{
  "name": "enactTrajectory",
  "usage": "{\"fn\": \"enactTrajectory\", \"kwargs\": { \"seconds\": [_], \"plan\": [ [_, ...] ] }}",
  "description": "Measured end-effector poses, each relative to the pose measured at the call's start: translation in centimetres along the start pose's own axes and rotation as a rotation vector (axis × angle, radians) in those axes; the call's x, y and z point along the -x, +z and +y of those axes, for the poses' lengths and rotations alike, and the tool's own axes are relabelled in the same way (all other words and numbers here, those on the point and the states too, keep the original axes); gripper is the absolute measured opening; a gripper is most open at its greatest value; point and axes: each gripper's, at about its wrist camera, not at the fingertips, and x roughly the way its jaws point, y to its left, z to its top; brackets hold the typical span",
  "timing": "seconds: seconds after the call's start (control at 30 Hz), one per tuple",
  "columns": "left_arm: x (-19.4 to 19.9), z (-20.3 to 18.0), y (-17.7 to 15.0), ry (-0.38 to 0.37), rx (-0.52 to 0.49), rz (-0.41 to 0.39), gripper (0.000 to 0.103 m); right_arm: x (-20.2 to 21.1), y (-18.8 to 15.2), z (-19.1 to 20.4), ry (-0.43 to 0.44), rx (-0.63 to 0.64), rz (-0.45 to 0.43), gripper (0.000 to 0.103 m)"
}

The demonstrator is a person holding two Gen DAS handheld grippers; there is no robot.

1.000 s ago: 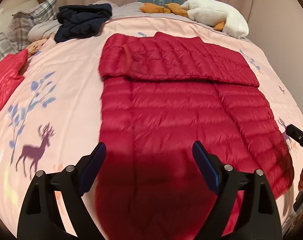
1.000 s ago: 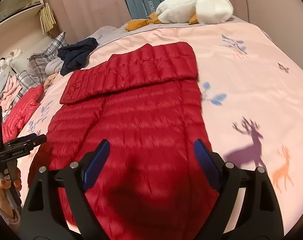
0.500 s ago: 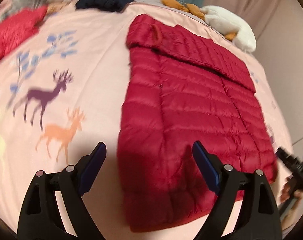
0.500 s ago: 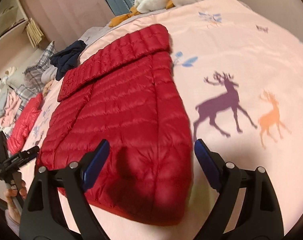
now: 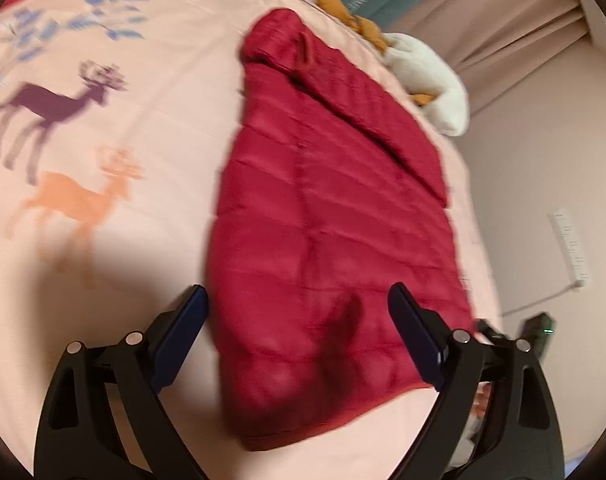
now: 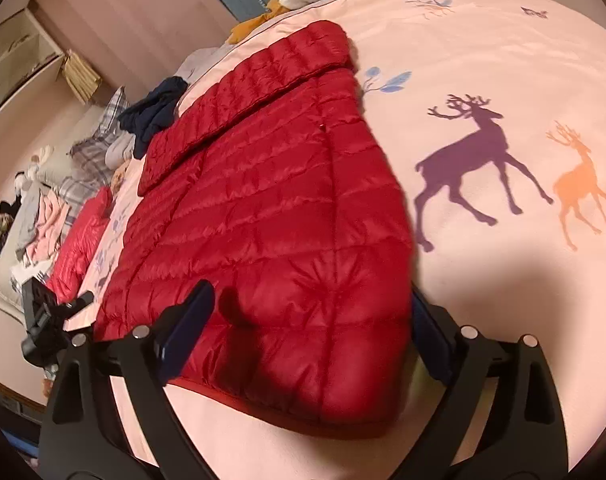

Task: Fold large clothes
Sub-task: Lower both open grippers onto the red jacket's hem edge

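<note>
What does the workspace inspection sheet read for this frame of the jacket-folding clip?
Surface: pink bedspread with deer prints.
Job's things: red down jacket lying flat, top part folded across.
Clutter: navy garment, plaid pillows, second red jacket, white plush goose.
Grippers: left hand-held gripper open at the hem's left corner; right hand-held gripper open at its right corner; neither grasping.
Cables: nothing seen.
Surroundings: curtains, shelf.
</note>
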Motion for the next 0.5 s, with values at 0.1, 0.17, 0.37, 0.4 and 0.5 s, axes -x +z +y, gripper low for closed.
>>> {"fn": "enactTrajectory", "kwargs": {
  "seconds": [0.1, 0.17, 0.37, 0.4, 0.5],
  "plan": [
    [-0.6, -0.2, -0.1, -0.057, 0.000, 0.020, 0.092, -0.4, 0.1, 0.4, 0.020, 0.011, 0.006, 0.094],
    [-0.9, -0.6, -0.2, -0.068, -0.017, 0.022, 0.094, -0.6, 0.2, 0.5, 0.044, 0.007, 0.011, 0.094],
    [-1.4, -0.5, 0.1, -0.179, 0.011, 0.041, 0.094, -1.3, 0.8, 0.4, 0.134, -0.032, 0.016, 0.094],
    [-1.6, -0.5, 0.3, -0.206, 0.024, 0.044, 0.094, -1.5, 1.1, 0.2, 0.167, -0.050, 0.018, 0.093],
    [-2.2, -0.7, 0.6, -0.279, 0.056, 0.046, 0.094, -2.1, 1.8, -0.1, 0.260, -0.111, 0.027, 0.090]
  ]
}}
